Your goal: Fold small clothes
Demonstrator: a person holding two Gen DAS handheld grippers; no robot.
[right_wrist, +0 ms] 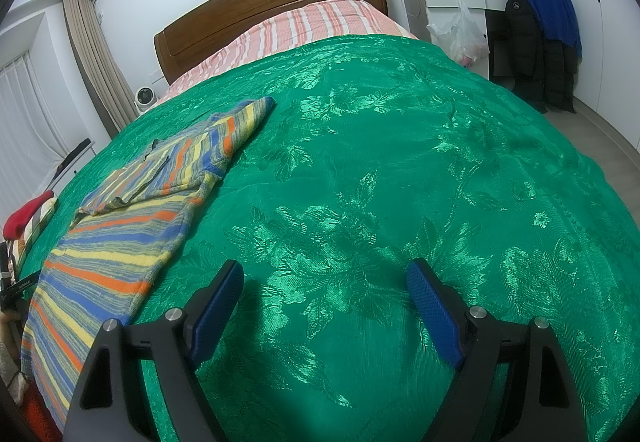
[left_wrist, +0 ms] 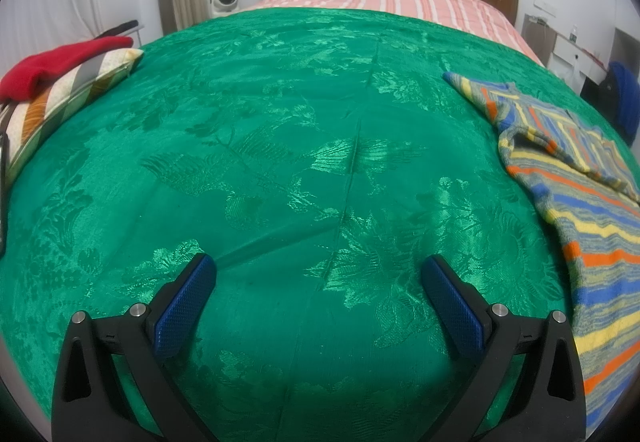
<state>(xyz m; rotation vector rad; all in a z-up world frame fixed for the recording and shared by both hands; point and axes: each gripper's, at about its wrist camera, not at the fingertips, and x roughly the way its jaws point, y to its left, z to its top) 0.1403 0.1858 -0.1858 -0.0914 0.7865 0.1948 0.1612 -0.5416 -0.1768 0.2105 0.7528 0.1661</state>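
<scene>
Two open tongs (left_wrist: 319,269) (right_wrist: 325,274), striped shirt (right_wrist: 132,226), right-only jacket (right_wrist: 536,54)

No readable txt in either view. Black strip (right_wrist: 18,287) at 9 o'clock in right wrist view has small white lettering, too blurred to read. Black jacket (right_wrist: 532,42) at 2 o'clock shows tiny pale logo, illegible.
</scene>
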